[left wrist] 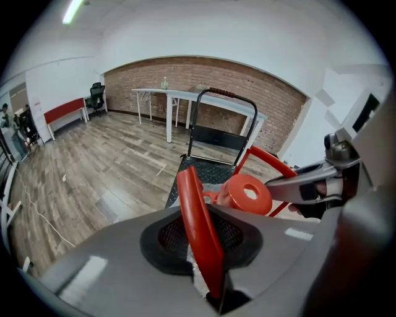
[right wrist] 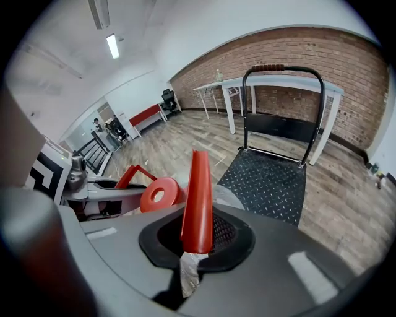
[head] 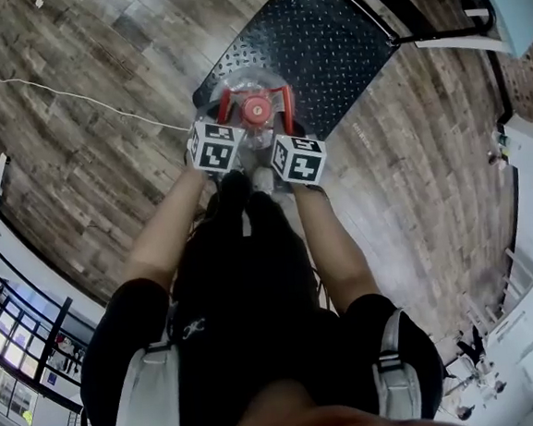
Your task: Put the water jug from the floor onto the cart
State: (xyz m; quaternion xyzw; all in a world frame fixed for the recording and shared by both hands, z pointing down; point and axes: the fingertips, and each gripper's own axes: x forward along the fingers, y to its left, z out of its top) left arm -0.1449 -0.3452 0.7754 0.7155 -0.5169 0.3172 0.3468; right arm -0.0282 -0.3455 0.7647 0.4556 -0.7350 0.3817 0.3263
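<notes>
The clear water jug (head: 246, 81) with a red cap (head: 256, 109) and red carry handles sits over the near end of the cart's black studded deck (head: 326, 44); I cannot tell if it rests on it. My left gripper (head: 228, 116) has one red handle strap (left wrist: 198, 229) between its jaws, which stand a little apart round it with a dark gap beside it. My right gripper (head: 282, 118) is shut on the other red strap (right wrist: 198, 198). Each gripper view also shows the cap (left wrist: 247, 193) (right wrist: 159, 195) and the opposite gripper (left wrist: 309, 186) (right wrist: 105, 192).
The cart's push bar (right wrist: 281, 68) stands at the deck's far end, with white tables (left wrist: 179, 96) and a brick wall behind. Wood floor surrounds the cart. A thin white cable (head: 70, 90) crosses the floor on the left. A black railing (head: 36, 339) runs at the lower left.
</notes>
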